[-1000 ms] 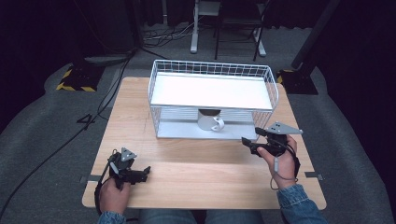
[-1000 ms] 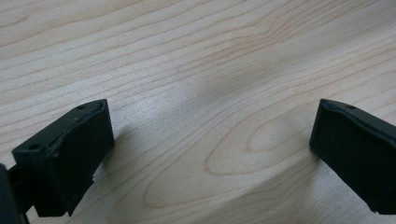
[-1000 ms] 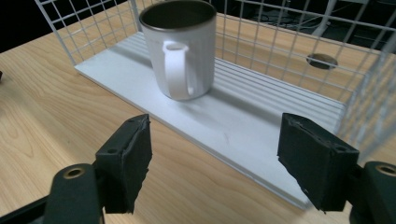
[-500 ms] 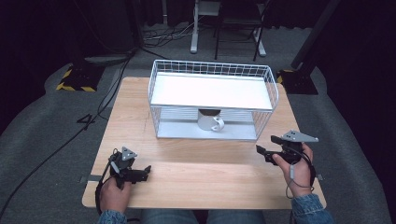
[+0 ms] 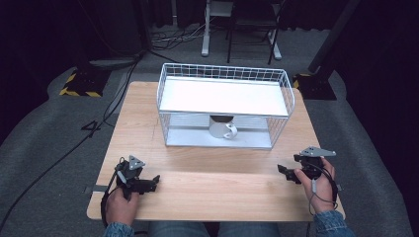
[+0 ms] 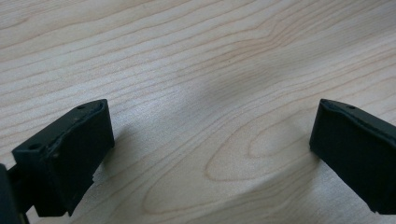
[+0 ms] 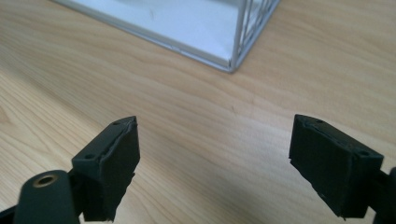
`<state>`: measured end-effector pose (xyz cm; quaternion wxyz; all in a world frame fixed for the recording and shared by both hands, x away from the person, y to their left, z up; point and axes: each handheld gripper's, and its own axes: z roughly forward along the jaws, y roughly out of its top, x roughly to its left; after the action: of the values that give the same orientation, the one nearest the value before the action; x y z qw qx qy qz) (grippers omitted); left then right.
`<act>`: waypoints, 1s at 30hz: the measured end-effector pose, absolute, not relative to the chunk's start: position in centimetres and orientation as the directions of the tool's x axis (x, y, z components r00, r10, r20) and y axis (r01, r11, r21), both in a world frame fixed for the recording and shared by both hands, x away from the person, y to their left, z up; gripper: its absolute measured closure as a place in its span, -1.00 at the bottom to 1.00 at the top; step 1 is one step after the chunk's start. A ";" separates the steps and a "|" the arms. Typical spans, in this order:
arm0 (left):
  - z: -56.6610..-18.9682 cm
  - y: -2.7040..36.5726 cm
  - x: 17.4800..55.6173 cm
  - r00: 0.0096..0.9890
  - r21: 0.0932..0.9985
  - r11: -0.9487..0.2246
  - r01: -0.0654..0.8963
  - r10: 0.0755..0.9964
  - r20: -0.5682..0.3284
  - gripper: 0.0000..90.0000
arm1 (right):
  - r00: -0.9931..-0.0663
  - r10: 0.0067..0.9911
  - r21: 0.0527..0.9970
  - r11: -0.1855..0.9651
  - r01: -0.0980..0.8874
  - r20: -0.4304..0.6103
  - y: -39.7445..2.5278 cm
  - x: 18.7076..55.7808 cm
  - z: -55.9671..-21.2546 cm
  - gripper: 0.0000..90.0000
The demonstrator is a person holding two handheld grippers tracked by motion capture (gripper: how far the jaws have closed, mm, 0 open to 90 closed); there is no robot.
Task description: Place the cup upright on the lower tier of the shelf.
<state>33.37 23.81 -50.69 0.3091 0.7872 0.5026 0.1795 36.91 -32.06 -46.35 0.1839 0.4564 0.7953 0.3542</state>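
- Wooden table [image 5: 207,190], pale and bare along its near strip, carrying everything else.
- White wire rack [image 5: 225,106] standing at the middle of the far half, with a flat white shelf on top and a lower tier open toward the near side.
- White mug [image 5: 221,129] sitting upright on the lower tier under the shelf, roughly central, handle turned to the right and slightly near.
- Right gripper [image 5: 288,173] resting at the near right of the table, held in the right hand [image 5: 318,185], jaws spread wide and grasping nothing; pointed left across the table.
- In the right gripper view, same right gripper [image 7: 215,163] aimed past bare wood toward the near corner of the rack [image 7: 231,46], jaws well apart with only tabletop between them.
- Left gripper [image 5: 150,182] lying at the near left, held in the left hand [image 5: 121,205], pointed right; well apart from the rack.
- In the left gripper view, left gripper [image 6: 210,154] released as well, both black jaws wide and nothing but wood grain between.
- Key relation: mug lying far and left of the right gripper, far and right of the left gripper, close to midway between the two.
- Judged slightly better placed: the right gripper, since the handle faces that side.
- Likely need for either tool: a low, level reach in through the open near side, under the shelf.
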 end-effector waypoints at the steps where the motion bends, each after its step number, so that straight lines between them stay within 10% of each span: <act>1: -50.7 23.8 33.4 0.430 0.667 -0.303 0.680 0.902 -0.028 -1.00 | -0.510 0.860 0.717 0.337 0.610 0.030 -32.3 36.9 -46.8 -0.62; 30: -50.7 23.8 33.4 0.431 0.666 -0.304 0.681 0.902 -0.029 -1.00 | -0.484 0.875 0.737 0.335 0.588 -0.012 -33.3 34.8 -50.5 -0.68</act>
<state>33.36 23.81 -50.69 0.3090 0.7875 0.5023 0.1789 34.79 -33.34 -50.51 0.2093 0.4631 0.7897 0.3437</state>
